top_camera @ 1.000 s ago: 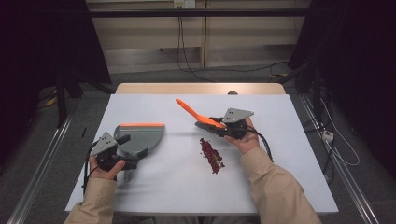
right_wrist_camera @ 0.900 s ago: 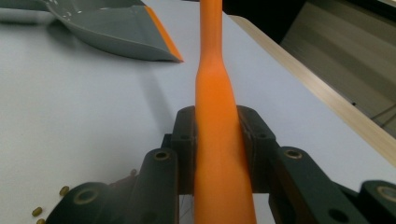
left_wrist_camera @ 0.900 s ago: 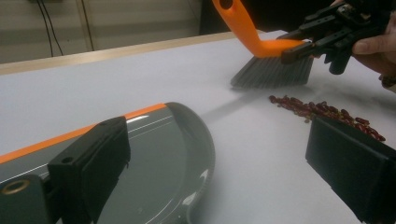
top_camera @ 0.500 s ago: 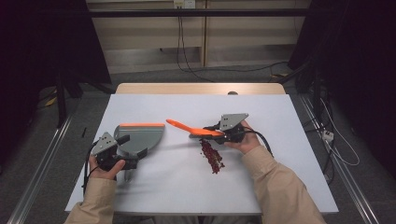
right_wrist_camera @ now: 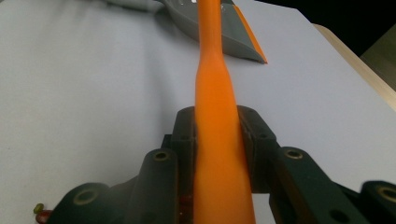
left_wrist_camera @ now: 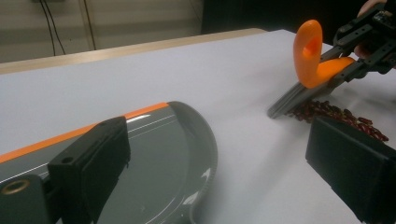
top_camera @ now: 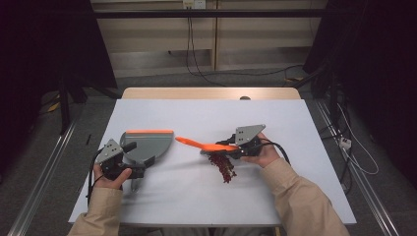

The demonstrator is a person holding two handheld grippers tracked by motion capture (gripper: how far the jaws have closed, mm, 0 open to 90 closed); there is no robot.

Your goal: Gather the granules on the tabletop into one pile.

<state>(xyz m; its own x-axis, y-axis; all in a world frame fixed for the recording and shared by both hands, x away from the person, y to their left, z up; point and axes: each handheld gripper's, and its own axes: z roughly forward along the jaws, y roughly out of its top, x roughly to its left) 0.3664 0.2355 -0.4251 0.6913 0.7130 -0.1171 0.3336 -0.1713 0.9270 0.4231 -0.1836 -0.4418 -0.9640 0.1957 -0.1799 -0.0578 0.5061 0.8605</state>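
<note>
Two grippers worked: right gripper (top_camera: 227,147) pinched the orange-handled brush (top_camera: 204,145), bristles touching the dark red bean pile (top_camera: 222,166); left gripper (top_camera: 134,160) held the grey orange-edged plastic dustpan (top_camera: 147,142), jaws' grip unclear, on white table (top_camera: 206,115).

I see a white rectangular table (top_camera: 196,118) with a pale wooden far edge; on it lie a grey plastic dustpan (top_camera: 147,142) with an orange lip and a small heap of dark red beans (top_camera: 223,166).

white rectangular table top (top_camera: 206,118) | pale wooden strip (top_camera: 211,93) at far edge | grey floor (top_camera: 373,196) | black cables (top_camera: 196,69) | dim surroundings
</note>
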